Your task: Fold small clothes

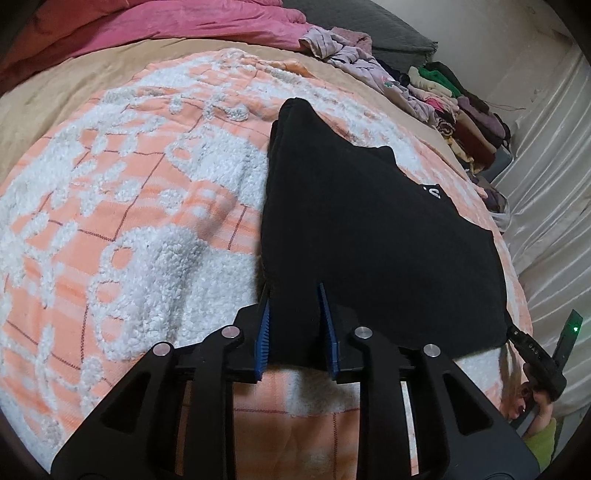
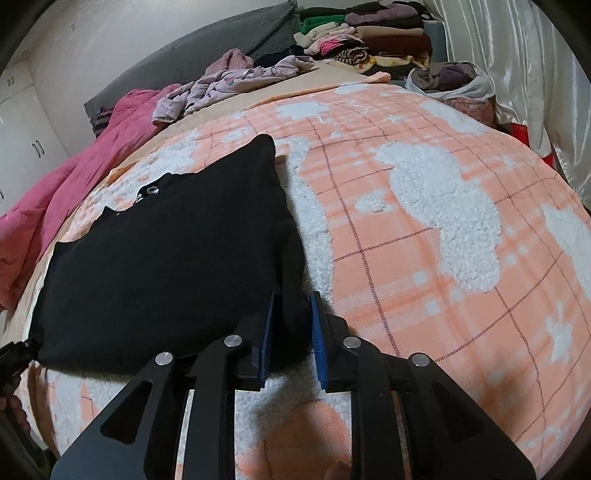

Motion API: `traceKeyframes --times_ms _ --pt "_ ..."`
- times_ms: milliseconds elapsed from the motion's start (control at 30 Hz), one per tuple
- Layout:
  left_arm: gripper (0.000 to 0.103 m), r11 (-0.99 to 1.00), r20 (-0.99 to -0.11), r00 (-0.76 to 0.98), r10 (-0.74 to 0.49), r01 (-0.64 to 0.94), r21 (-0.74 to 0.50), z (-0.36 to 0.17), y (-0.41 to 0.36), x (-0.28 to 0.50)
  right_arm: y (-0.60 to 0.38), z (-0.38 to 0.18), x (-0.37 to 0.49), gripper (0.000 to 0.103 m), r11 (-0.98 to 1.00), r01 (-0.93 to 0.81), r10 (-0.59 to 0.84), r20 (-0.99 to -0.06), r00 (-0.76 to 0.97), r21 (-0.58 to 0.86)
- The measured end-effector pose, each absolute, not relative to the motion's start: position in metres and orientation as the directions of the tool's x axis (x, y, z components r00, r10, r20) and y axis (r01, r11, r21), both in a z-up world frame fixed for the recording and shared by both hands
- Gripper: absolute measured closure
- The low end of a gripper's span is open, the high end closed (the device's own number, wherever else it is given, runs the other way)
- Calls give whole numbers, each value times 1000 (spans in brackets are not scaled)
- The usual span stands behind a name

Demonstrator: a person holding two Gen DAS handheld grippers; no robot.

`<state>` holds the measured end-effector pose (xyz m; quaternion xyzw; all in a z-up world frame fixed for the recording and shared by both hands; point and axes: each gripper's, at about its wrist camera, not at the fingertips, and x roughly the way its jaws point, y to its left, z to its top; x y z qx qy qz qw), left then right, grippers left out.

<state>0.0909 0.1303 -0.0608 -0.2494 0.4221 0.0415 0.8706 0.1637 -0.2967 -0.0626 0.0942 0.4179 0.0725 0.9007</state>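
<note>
A black garment (image 1: 369, 221) with small white lettering lies flat on an orange and white fleecy blanket (image 1: 129, 229). My left gripper (image 1: 294, 290) is shut on the garment's near left corner, with black cloth pinched between its blue pads. In the right wrist view the same garment (image 2: 177, 258) stretches away to the left, and my right gripper (image 2: 293, 295) is shut on its near right corner. The right gripper (image 1: 532, 354) shows at the garment's other near corner, with a hand behind it. The left gripper (image 2: 14, 350) peeks in at the left edge.
A pink duvet (image 1: 184, 26) lies bunched along the far left of the bed. Loose lilac clothes (image 2: 229, 81) and a stack of folded clothes (image 2: 369, 40) sit at the far end. A white bag of clothes (image 2: 454, 81) and a white curtain (image 2: 517, 55) stand on the right.
</note>
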Motion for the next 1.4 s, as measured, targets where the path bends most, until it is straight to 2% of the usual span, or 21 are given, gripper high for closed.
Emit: traceKeyframes --times_ms 67,133,167,333,533,700,800,1067,1400 --pt "83 874 -756 641 -135 -282 -395 -62 130 90 -296 -61 164 82 973 -48 203 -741 640 225" --pt "81 874 -758 639 -131 -287 -393 -62 130 89 -295 -57 162 70 975 -34 187 -741 645 217" --pt "79 874 -759 638 -129 -288 -391 -62 130 89 -295 -55 162 58 980 -19 164 -743 649 199" --pt "75 879 -770 626 -125 -290 -379 -62 130 86 -301 -52 159 55 980 -7 157 -748 645 199" --pt "69 879 -773 623 -121 -294 -375 -61 132 82 -303 -51 157 43 983 8 138 -756 640 186" --pt "67 884 -778 617 -119 -291 -366 -59 131 79 -306 -49 153 39 982 11 139 -758 638 189" --pt "67 881 -782 610 -128 -293 -373 -58 132 77 -306 -47 149 31 981 8 146 -757 637 196" --pt "67 887 -784 610 -116 -291 -358 -54 131 71 -306 -36 138 19 977 -10 168 -741 650 213" --pt "67 893 -788 607 -107 -289 -345 -44 130 64 -302 -21 128 11 978 -33 173 -715 678 206"
